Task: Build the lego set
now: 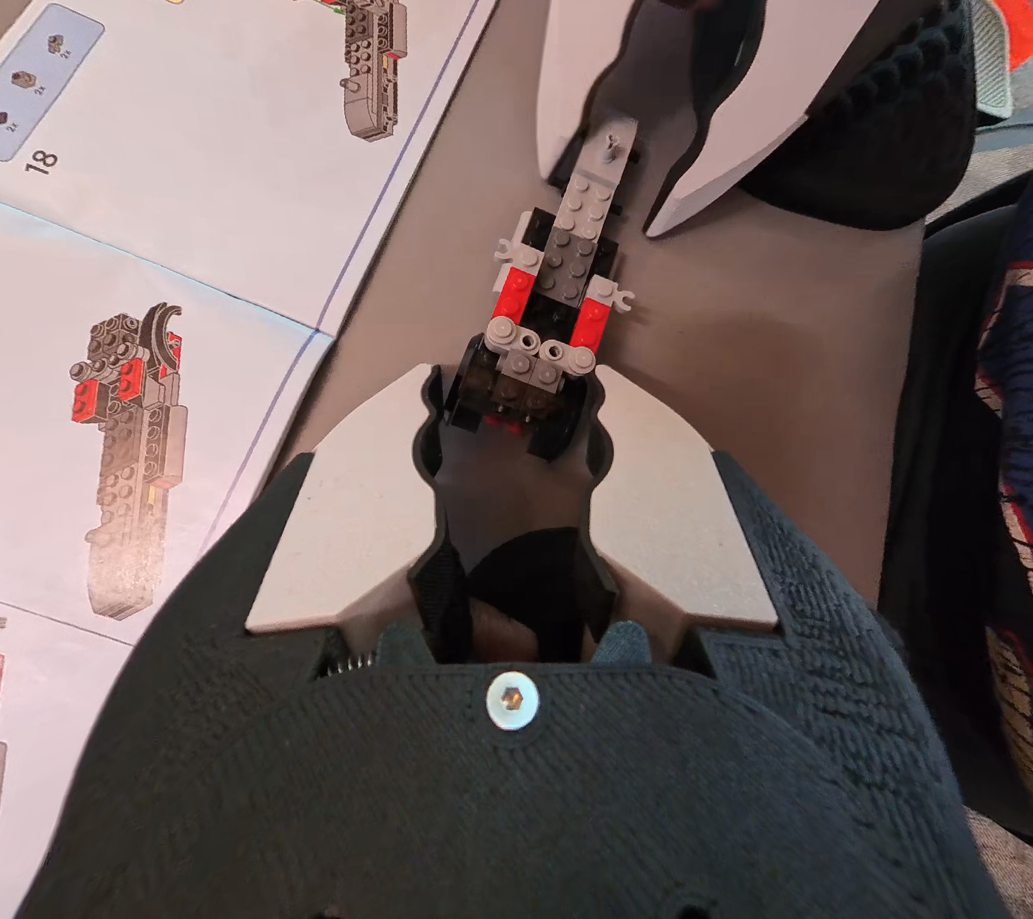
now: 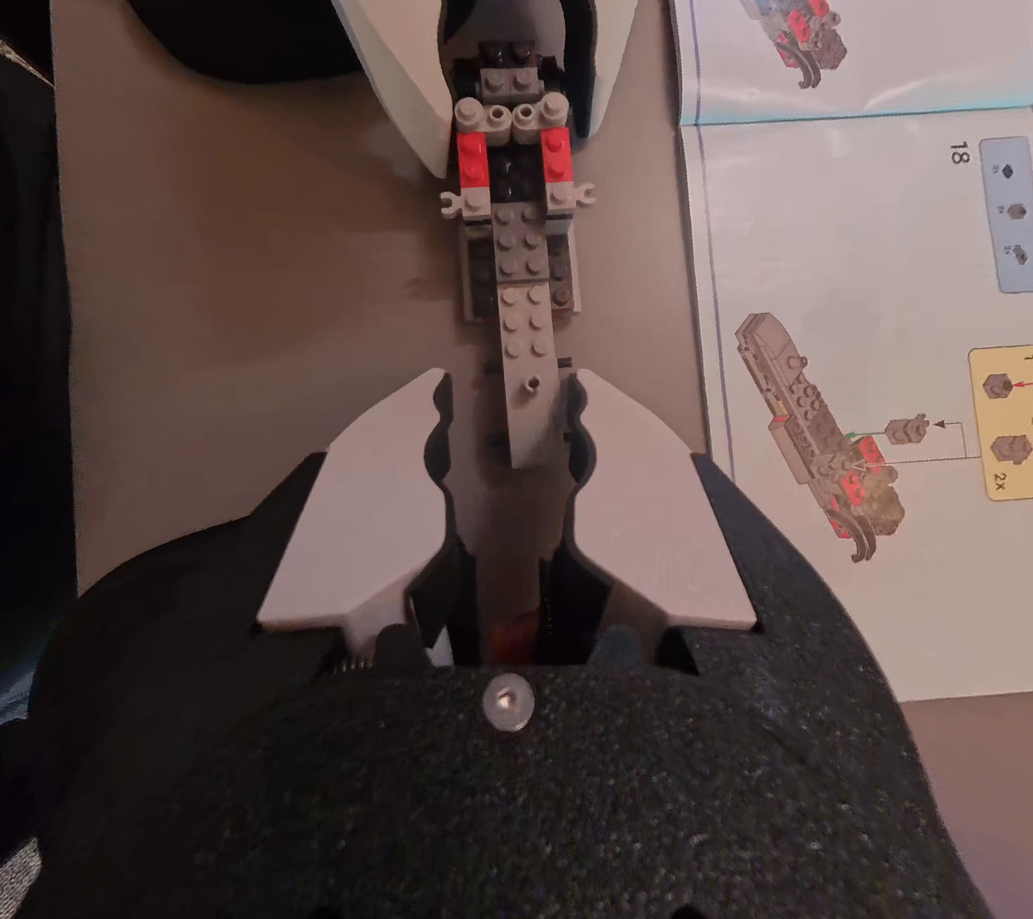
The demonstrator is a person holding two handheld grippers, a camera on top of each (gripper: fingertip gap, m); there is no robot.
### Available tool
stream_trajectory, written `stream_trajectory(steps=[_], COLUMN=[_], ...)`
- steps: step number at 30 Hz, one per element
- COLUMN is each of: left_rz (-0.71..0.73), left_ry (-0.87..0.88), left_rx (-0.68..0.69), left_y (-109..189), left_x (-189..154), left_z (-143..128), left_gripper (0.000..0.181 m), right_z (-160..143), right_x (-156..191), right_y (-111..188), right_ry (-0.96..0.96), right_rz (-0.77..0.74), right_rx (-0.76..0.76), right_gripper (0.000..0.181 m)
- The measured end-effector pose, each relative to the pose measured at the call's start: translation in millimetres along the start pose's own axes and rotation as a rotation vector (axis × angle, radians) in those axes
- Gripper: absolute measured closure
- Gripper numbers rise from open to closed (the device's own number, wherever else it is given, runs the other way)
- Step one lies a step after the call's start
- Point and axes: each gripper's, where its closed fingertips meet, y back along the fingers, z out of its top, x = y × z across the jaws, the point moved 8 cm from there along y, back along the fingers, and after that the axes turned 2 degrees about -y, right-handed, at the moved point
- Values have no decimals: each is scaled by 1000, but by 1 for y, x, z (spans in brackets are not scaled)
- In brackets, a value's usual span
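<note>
Open instruction booklet [image 1: 184, 199] lying flat on the grey tabletop [image 1: 726, 389], reaching the tabletop's left edge in the left wrist view, pages printed with drawings of the grey, black and red model.

Just beside the booklet, toward the tabletop's middle: partly built lego model [image 1: 559, 299], long and narrow, resting on the tabletop. Light grey studded strip along its top, dark grey plates under it, two red bricks flanking a black centre, small grey clip pieces jutting out at either side, a row of round grey studs across the wide end, black curved parts beneath that end.

Left hand-held gripper [image 1: 517, 397] at the model's wide, black end, white fingers [image 1: 358, 489] closed against that end from both sides, gripping it. Seen from the right wrist view as the far white pair [image 2: 517, 132] bracketing the same end.

Right hand-held gripper [image 2: 508, 406] at the opposite, narrow grey end, spread wide; one white finger [image 2: 631, 489] touching or nearly touching the model's side, the other finger standing apart from it with bare tabletop between. No grip on the model there.

Past the tabletop's right edge in the left wrist view: dark patterned clothing [image 1: 995, 445] of a person.
</note>
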Motion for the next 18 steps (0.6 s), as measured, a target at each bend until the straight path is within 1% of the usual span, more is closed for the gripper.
stream_trajectory(steps=[1,2,3,4,6,8,9,11,12,13,15,17,18], left_rz=[10,20,29,38,54,74,80,86,102,126,173,244,283], left_ry=[-2,-4,-6,-9,-17,-24,-32,-63,-79,-87,-64,10,48], left_rx=[3,1,-9,-27,-83,-124,-122,-103,-110,-136,-235,-340,-370], left_y=[0,0,1,3,8,14,16,18,20,23,31,40,42], left_x=[0,0,0,0,0,1,1,1,2,5,13,28,37], left_z=[0,1,1,2,4,6,5,4,4,5,11,19,21], left_gripper=[132,131,127,123,115,111,111,112,113,116,124,133,136], right_z=[0,-1,-3,-5,-8,-9,-10,-9,-9,-10,-13,-22,-27], right_x=[0,0,-1,-2,-2,-3,-3,-3,-5,-9,-25,-46,-55], right_y=[0,0,2,3,4,4,5,8,11,15,27,35,37], right_ry=[-3,-7,-9,-15,-47,-71,-64,-61,-74,-95,-173,-328,-401], right_rz=[-3,-16,-32,-43,-41,-47,-49,-17,-8,-14,-74,-175,-214], right_rx=[-9,-17,-22,-29,-49,-57,-54,-72,-96,-129,-202,-226,-214], right_gripper=[144,151,159,163,163,162,161,146,142,140,134,132,126])
